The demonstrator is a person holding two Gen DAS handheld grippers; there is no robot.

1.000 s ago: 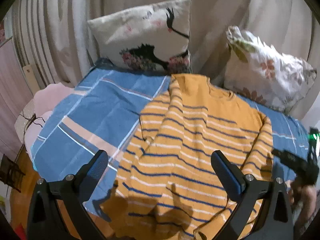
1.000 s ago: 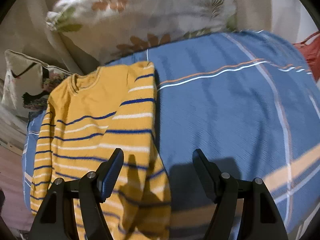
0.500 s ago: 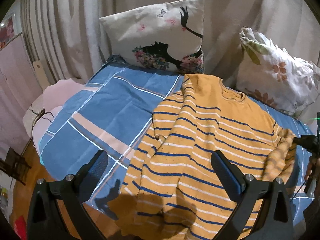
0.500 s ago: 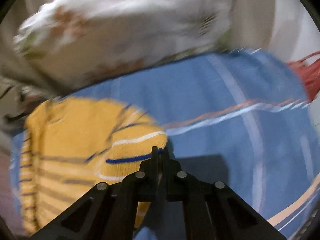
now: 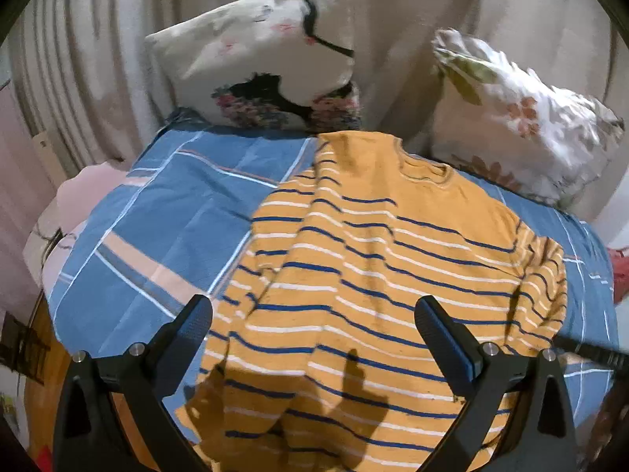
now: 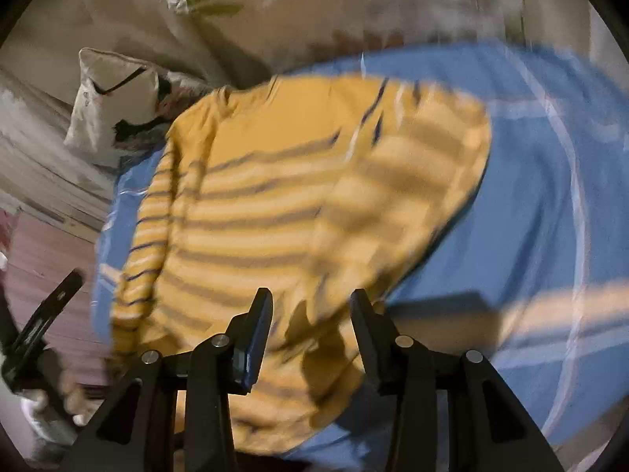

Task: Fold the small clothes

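A yellow sweater [image 5: 377,275] with blue and white stripes lies on the blue checked bedspread [image 5: 157,216], collar toward the pillows. Both sleeves lie folded in over the body. My left gripper [image 5: 314,326] is open and empty above the sweater's hem. My right gripper [image 6: 310,314] is open and empty above the sweater's [image 6: 283,204] right lower part; that view is blurred. The left gripper also shows at the lower left of the right wrist view [image 6: 43,326].
Two patterned pillows [image 5: 271,63] [image 5: 519,118] lean on a beige curtain behind the bed. A pink cloth [image 5: 82,188] lies at the bed's left edge. Something red [image 5: 619,271] lies at the right edge. Blue bedspread [image 6: 550,196] stretches right of the sweater.
My right gripper, shut on the sweater's right sleeve half a second ago, has let it go folded over the body and opened. The left gripper stayed open, shifting slightly.
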